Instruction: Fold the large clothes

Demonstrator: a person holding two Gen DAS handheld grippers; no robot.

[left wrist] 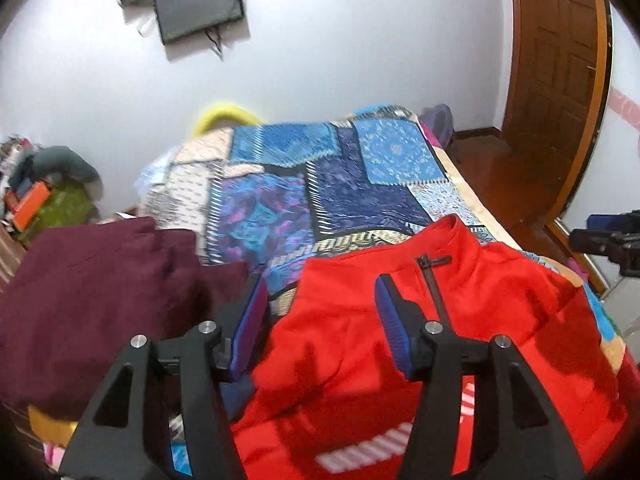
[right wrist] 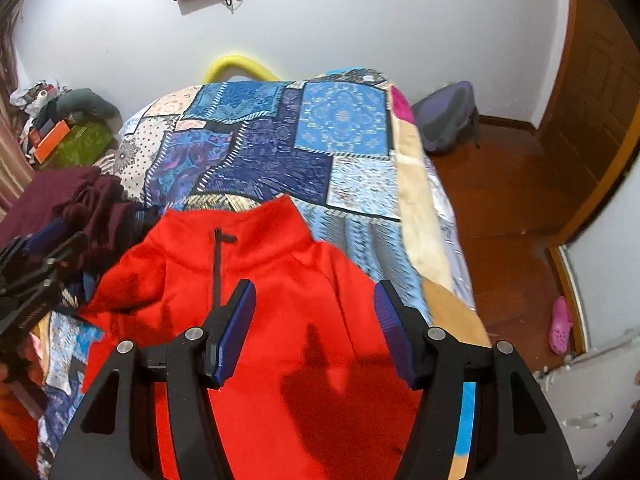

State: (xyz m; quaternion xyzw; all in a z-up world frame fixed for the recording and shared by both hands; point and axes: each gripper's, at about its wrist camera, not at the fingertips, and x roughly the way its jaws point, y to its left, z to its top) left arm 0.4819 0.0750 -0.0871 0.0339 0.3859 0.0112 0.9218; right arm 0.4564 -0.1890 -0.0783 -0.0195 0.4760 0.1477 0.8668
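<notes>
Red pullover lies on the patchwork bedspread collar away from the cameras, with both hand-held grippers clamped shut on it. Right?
Not quite. Both wrist views show the left hand-held gripper and right hand-held gripper open above the red pullover, gripping nothing. The rest holds: it lies on the patchwork bedspread, collar away.

no text can be read.

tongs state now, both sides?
Left tongs: open, empty, over the red zip-neck fleece top.
Right tongs: open, empty, over the same top.

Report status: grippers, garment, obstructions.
Left hand-held gripper open, empty. Right hand-held gripper open, empty. Red jacket spread on bed, unfolded. Maroon garment piled beside it.
</notes>
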